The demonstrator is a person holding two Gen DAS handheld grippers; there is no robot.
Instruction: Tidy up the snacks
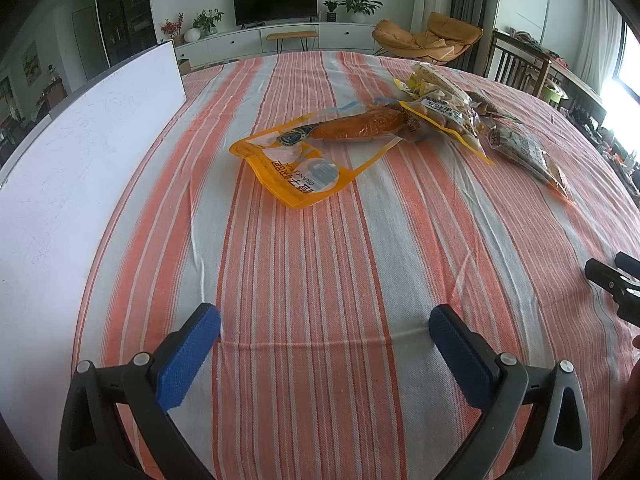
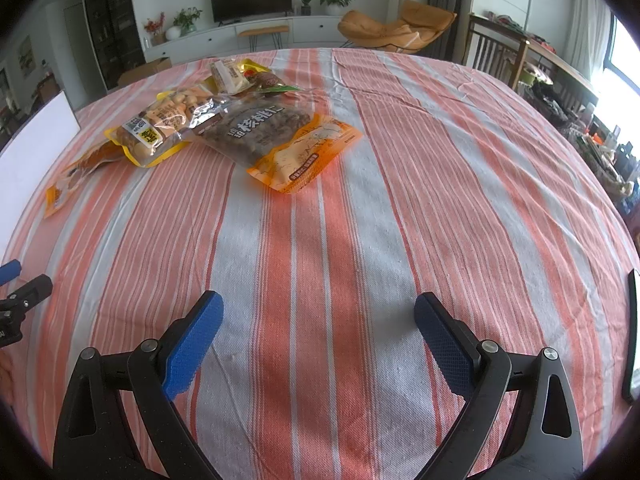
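Several snack bags lie on the striped tablecloth [image 1: 304, 272]. An orange pouch with a sausage [image 1: 316, 148] lies nearest the left gripper; it also shows in the right wrist view [image 2: 80, 172]. A clear bag of peanuts [image 2: 164, 124] and a walnut bag [image 2: 280, 140] lie beside it, with more packets [image 2: 240, 74] behind. My left gripper [image 1: 324, 320] is open and empty above the cloth. My right gripper [image 2: 318, 308] is open and empty, well short of the walnut bag.
A white board [image 1: 76, 168] stands along the table's left side. A dark flat object [image 2: 632, 336] lies at the right edge. Wooden chairs [image 2: 496, 56] and a lounge chair [image 2: 396, 28] stand beyond the table.
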